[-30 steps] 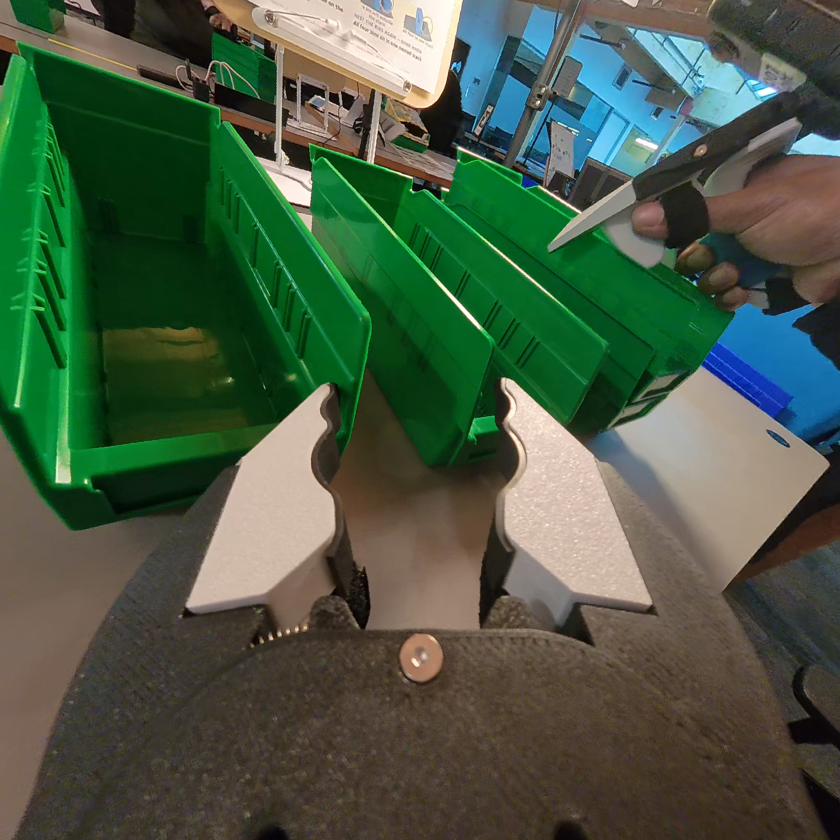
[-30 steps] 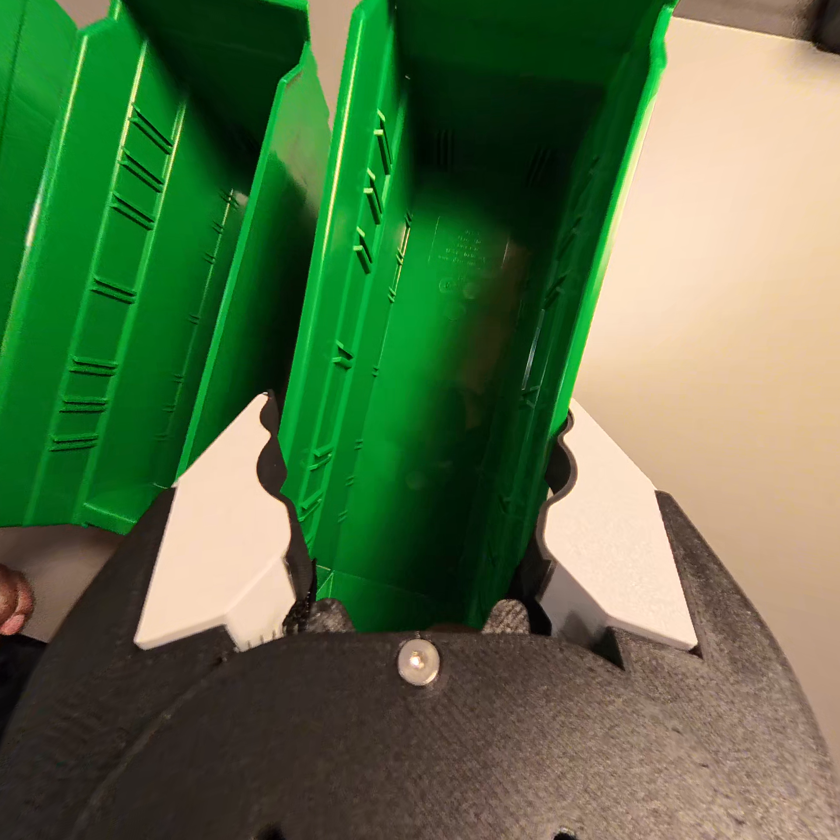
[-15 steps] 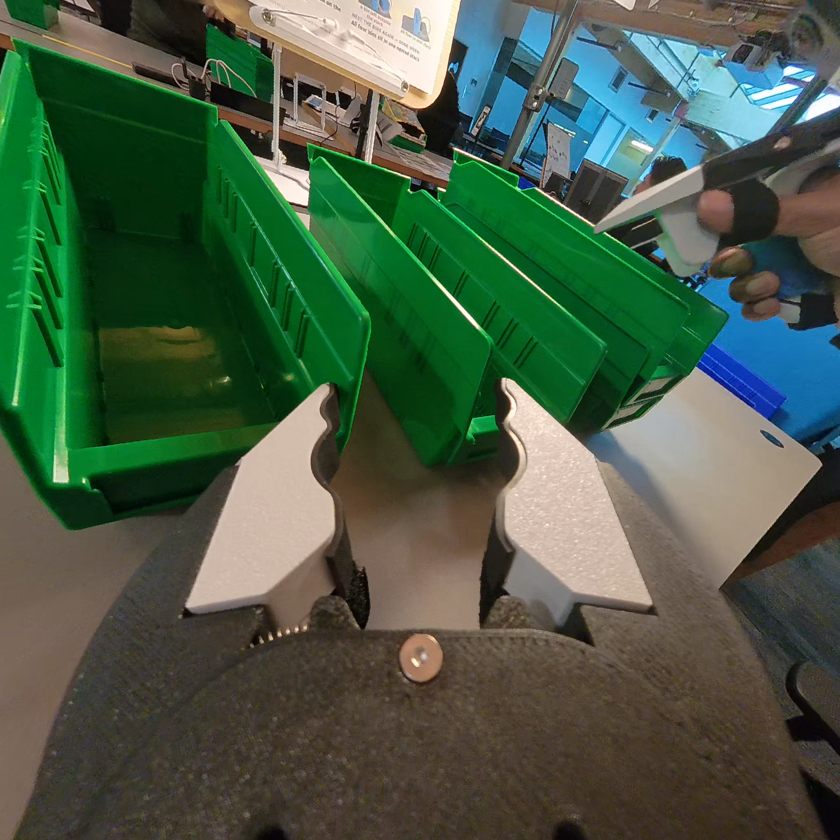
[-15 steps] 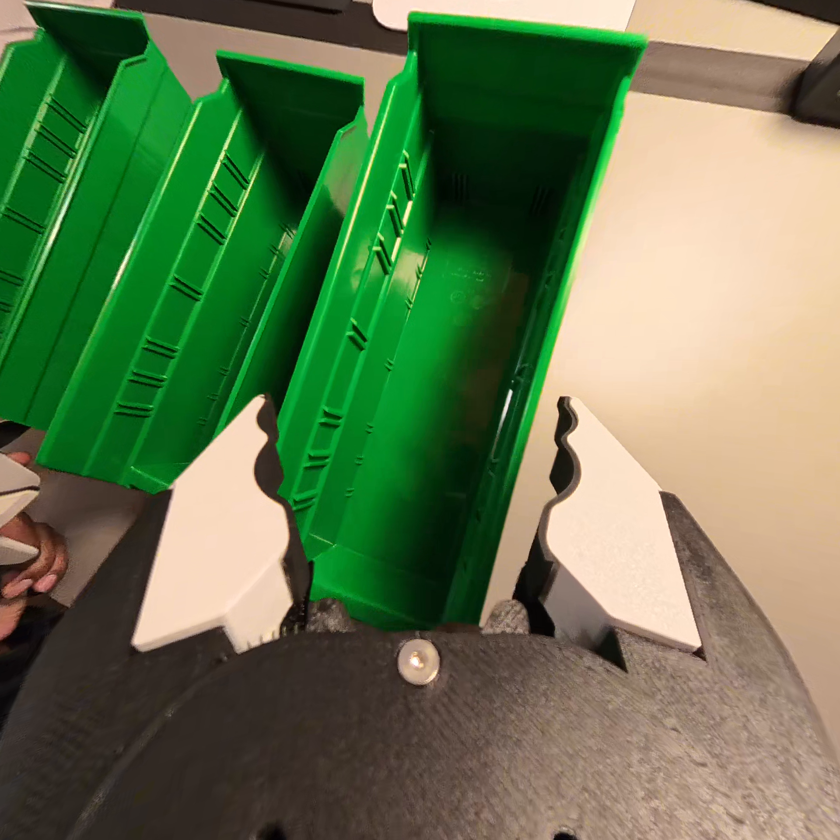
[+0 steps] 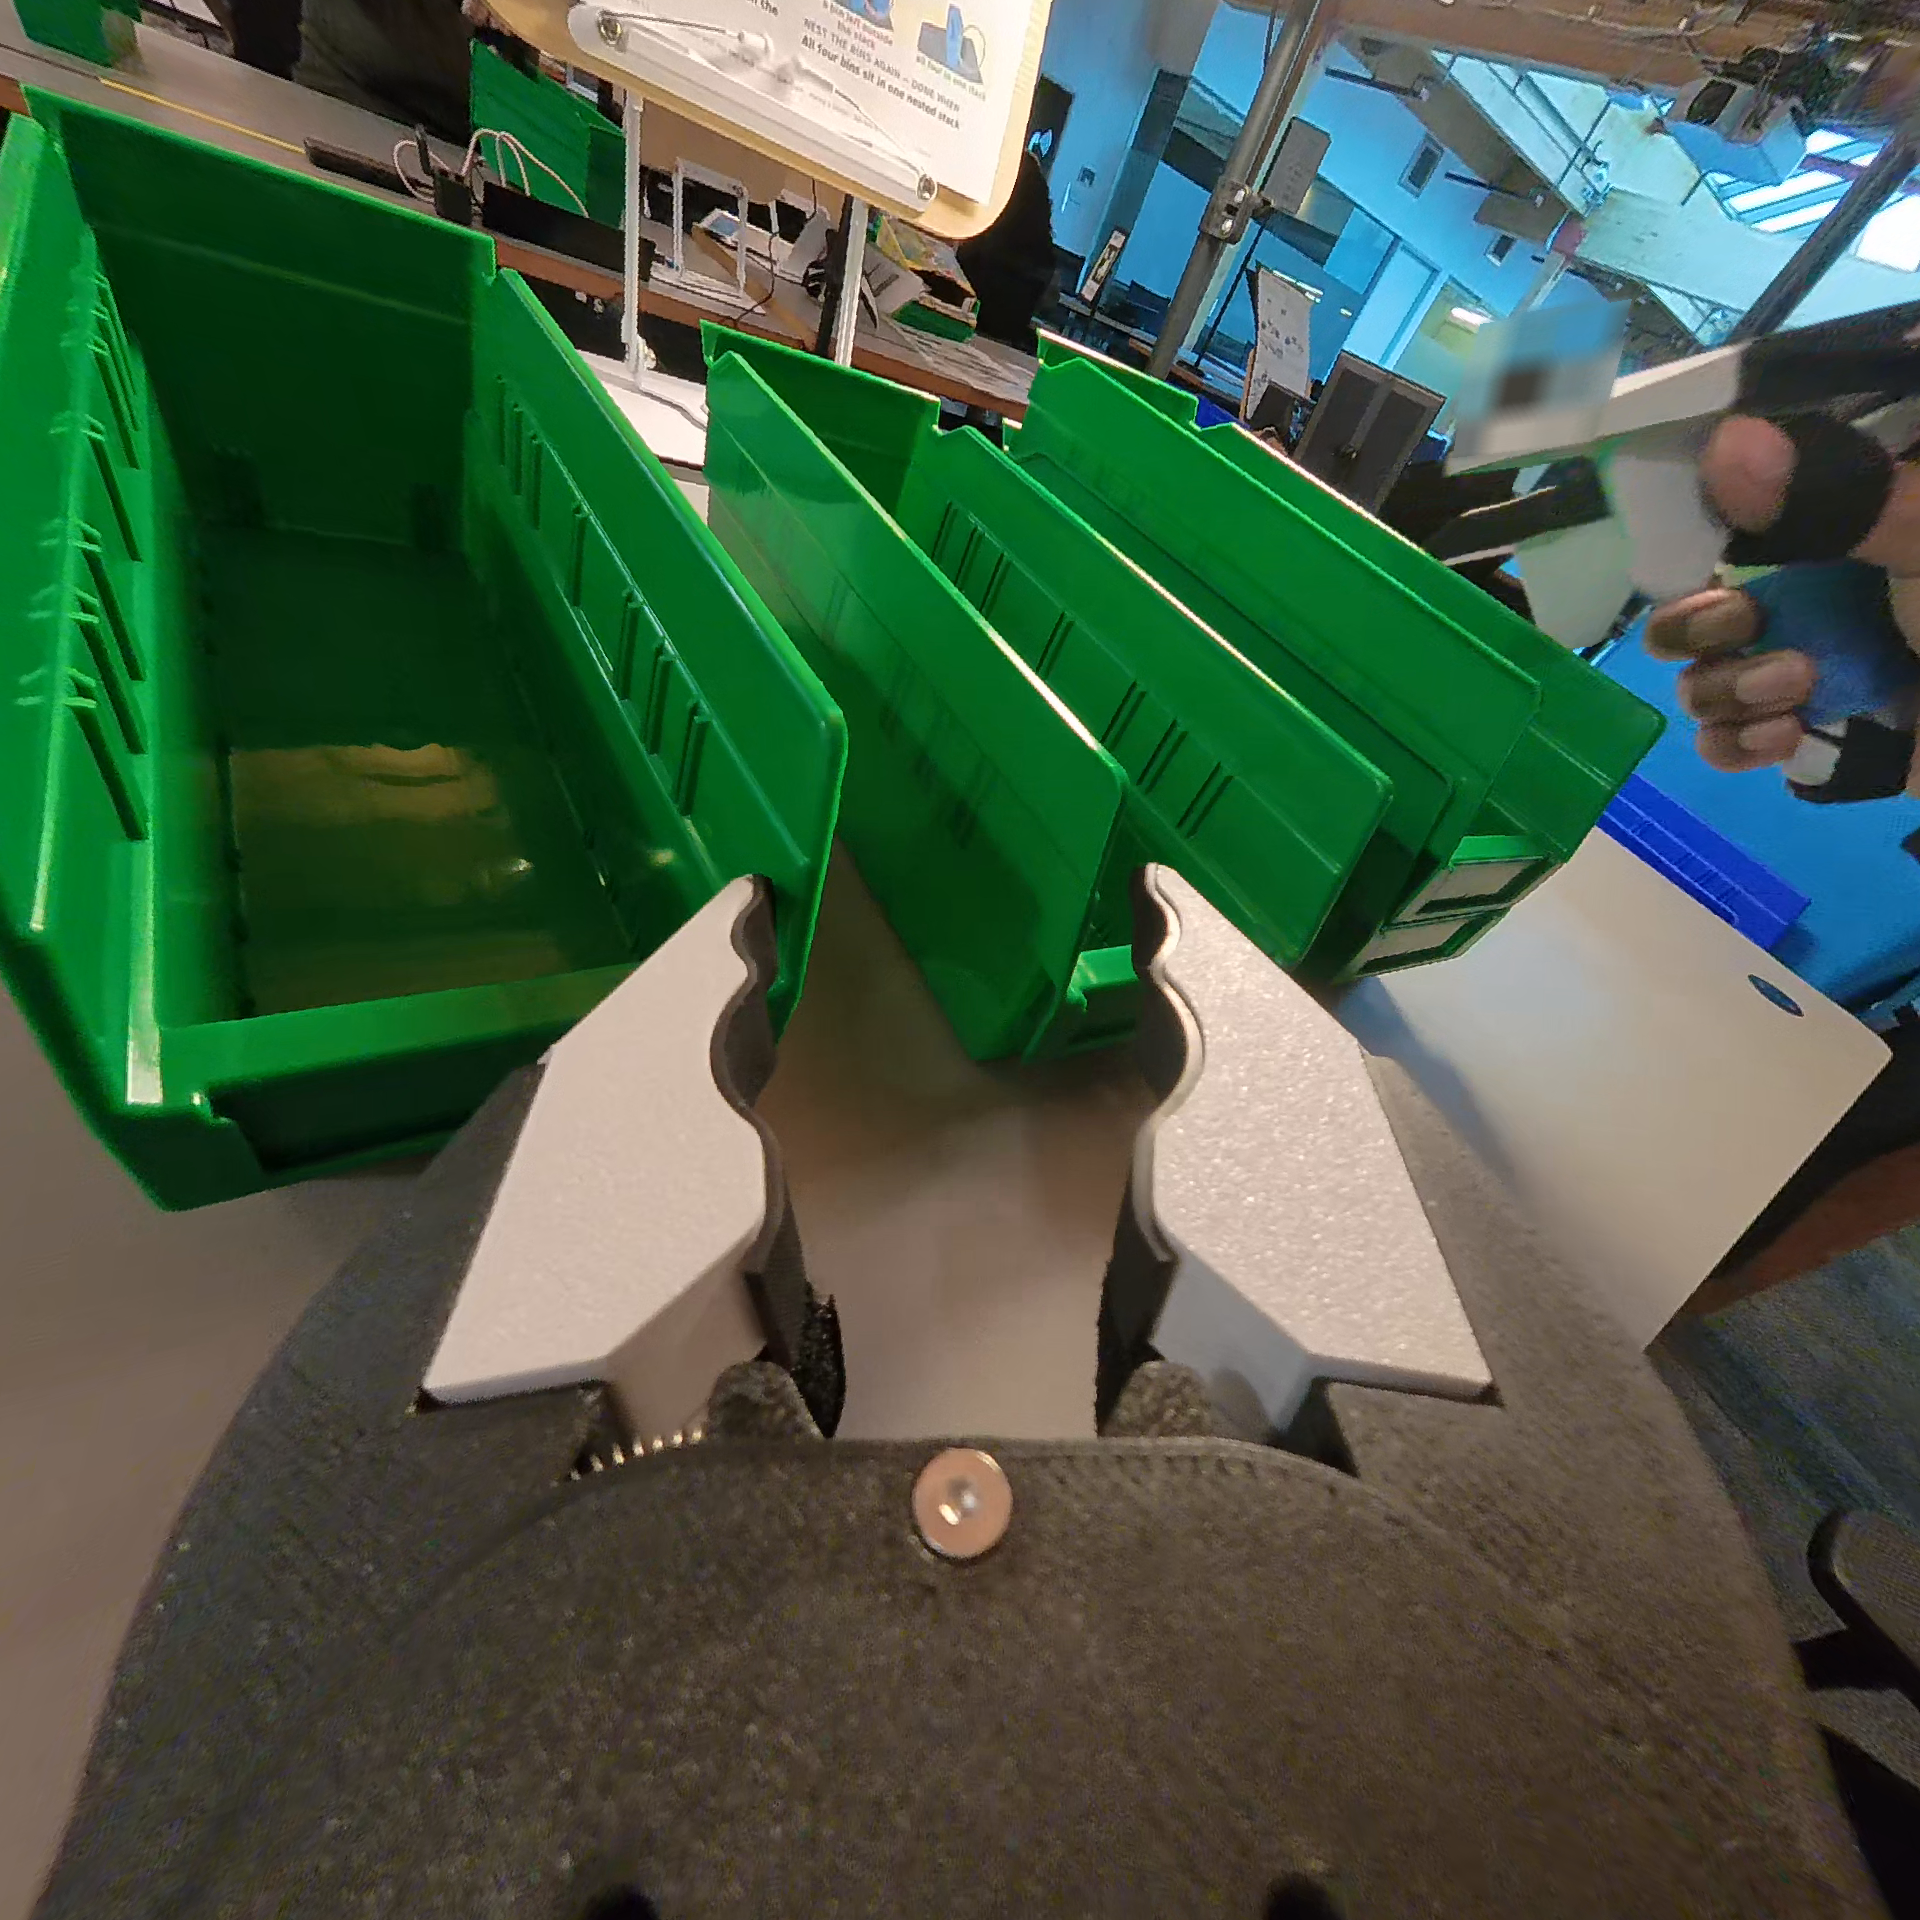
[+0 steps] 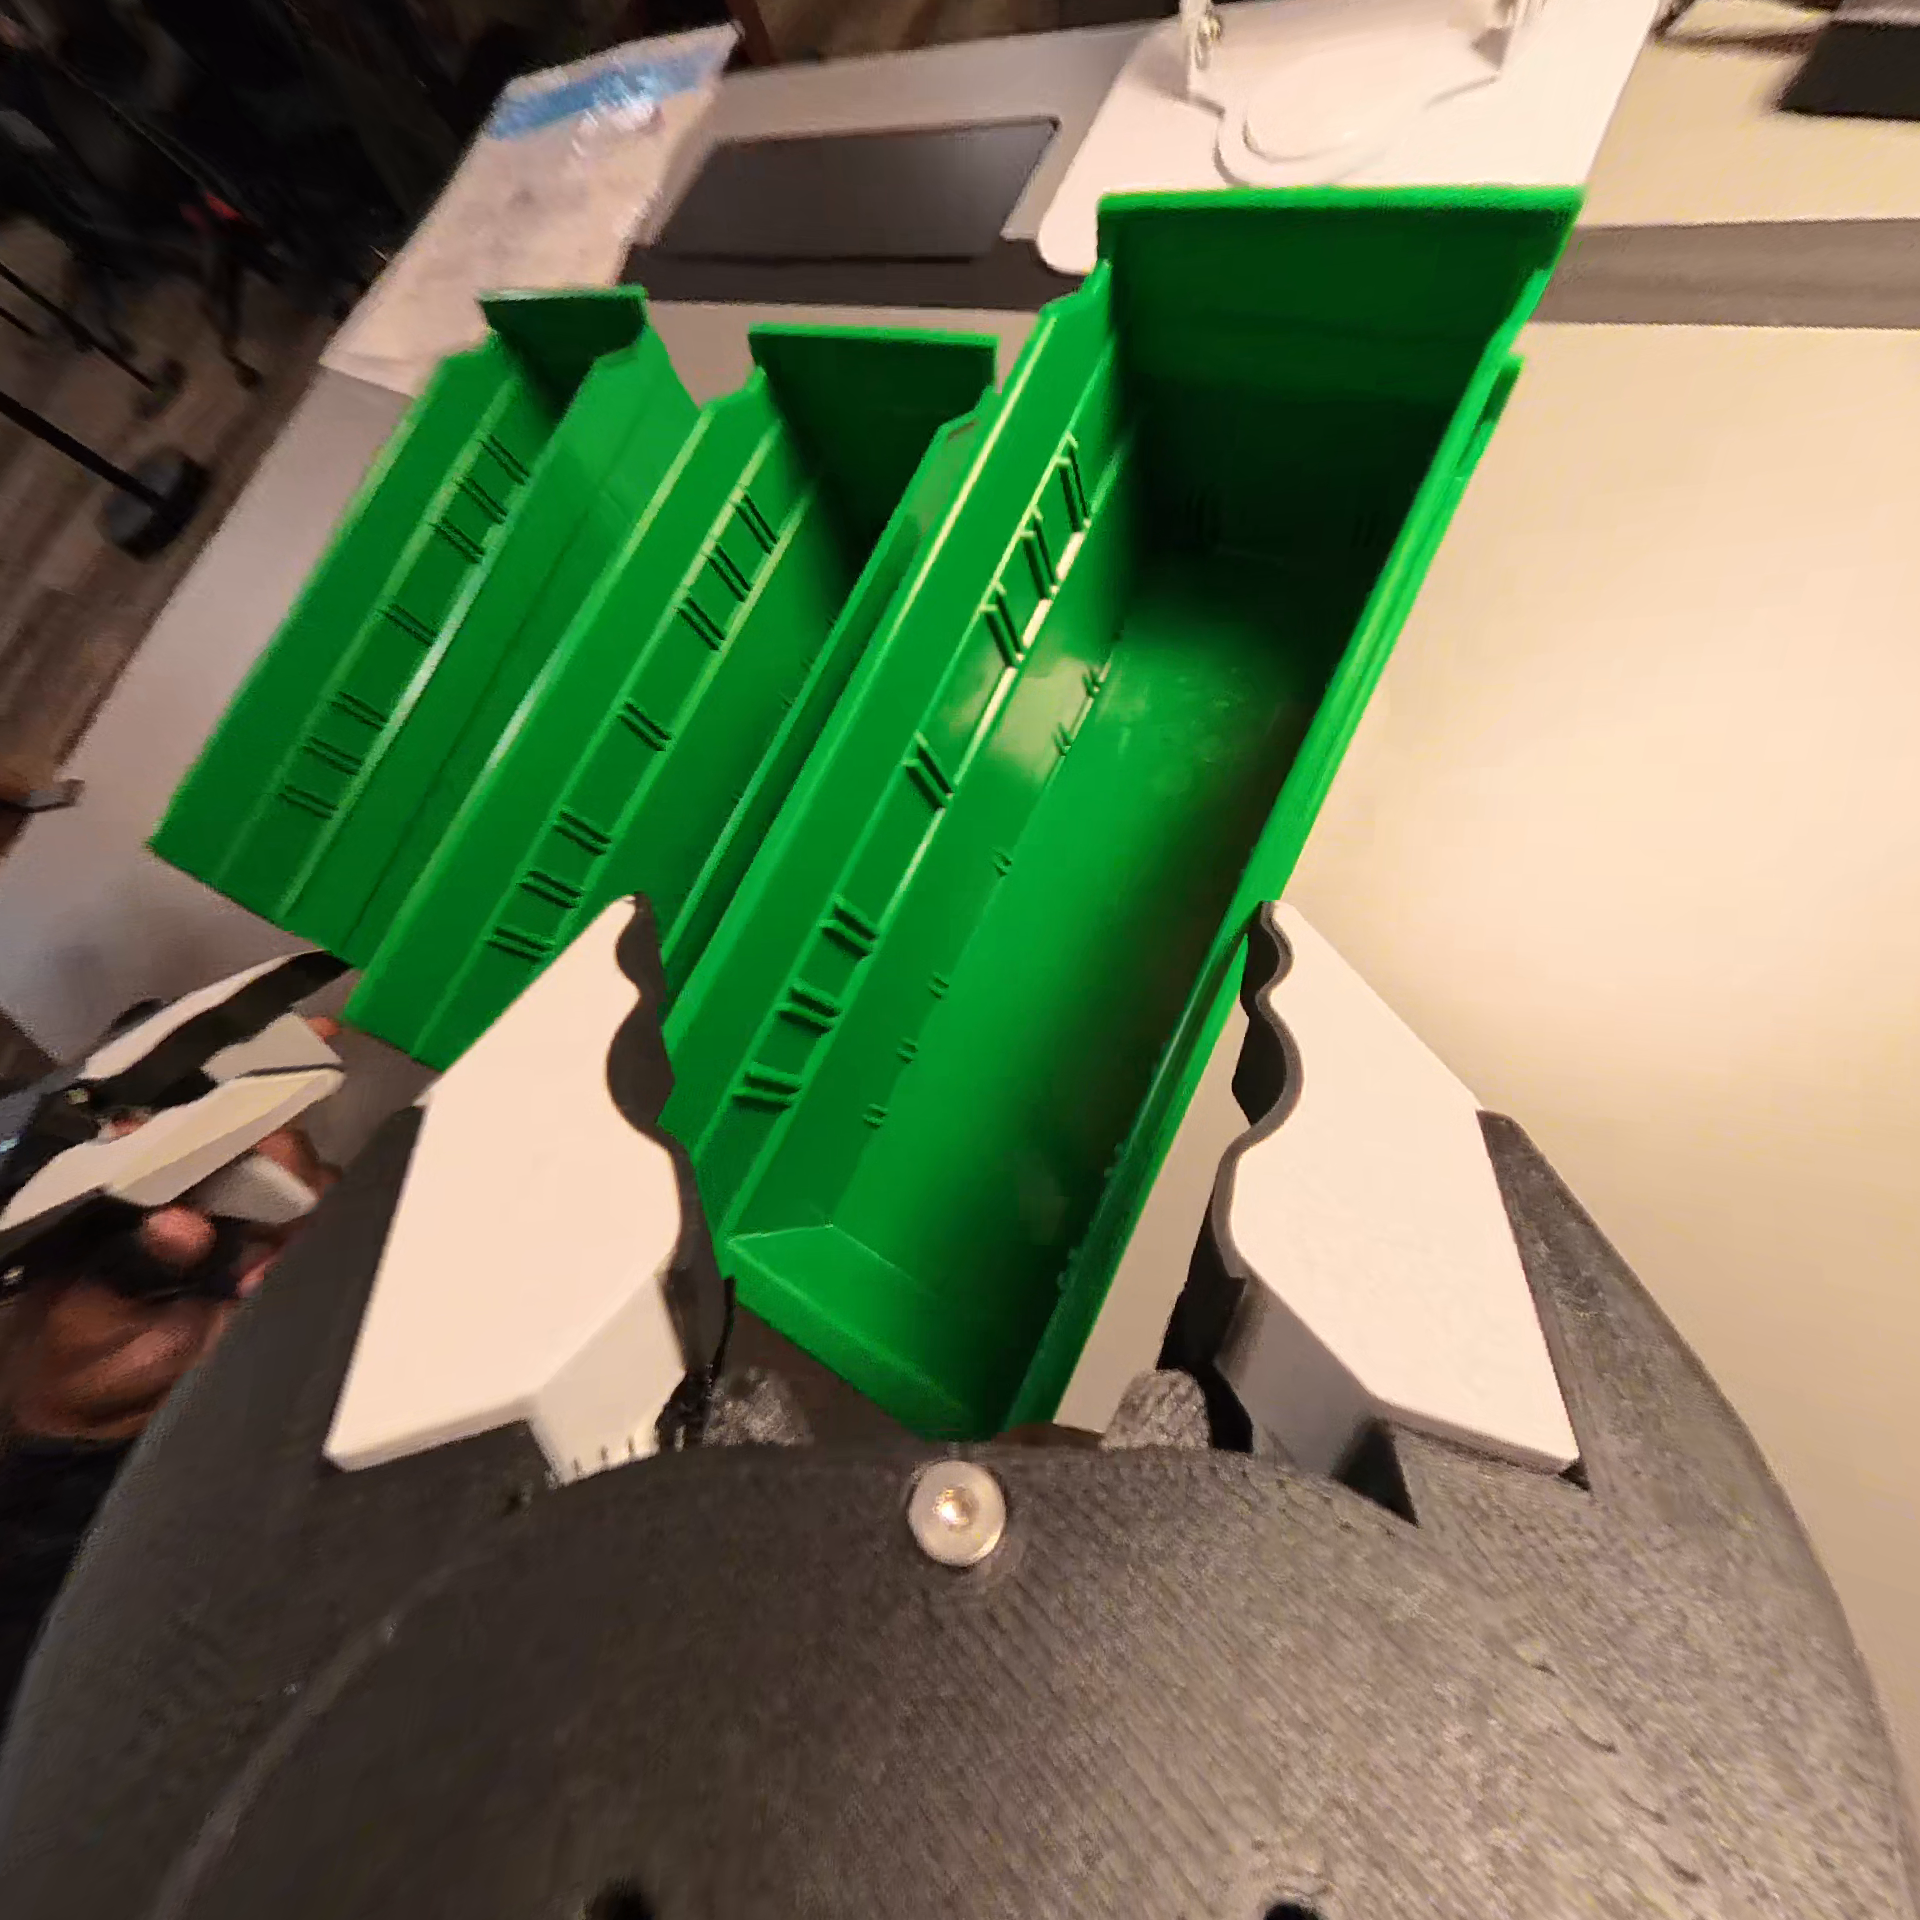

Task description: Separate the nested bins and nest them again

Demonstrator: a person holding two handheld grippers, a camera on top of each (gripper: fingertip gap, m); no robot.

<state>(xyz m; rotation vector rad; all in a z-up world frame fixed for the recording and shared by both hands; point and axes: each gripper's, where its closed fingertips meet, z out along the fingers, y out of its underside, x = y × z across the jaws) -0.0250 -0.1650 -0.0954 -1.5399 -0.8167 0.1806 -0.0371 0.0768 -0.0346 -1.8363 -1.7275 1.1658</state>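
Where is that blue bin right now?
In the left wrist view, the blue bin sits far right, beyond the table's edge, just past the green bins.

Your green bins (image 5: 416,644) look like hard moulded plastic, glossy enough to throw pale glare off the floor and walls, with ribs raised on the sides. The table (image 6: 1662,727) under them is smooth and matt. On your left gripper (image 5: 956,914), the fingers (image 5: 1299,1174) have a finely grained matt grey surface, the body is rough, pebbly black, and one shiny metal screw (image 5: 961,1503) sits in it. Your right gripper (image 6: 951,935) has the same finishes.
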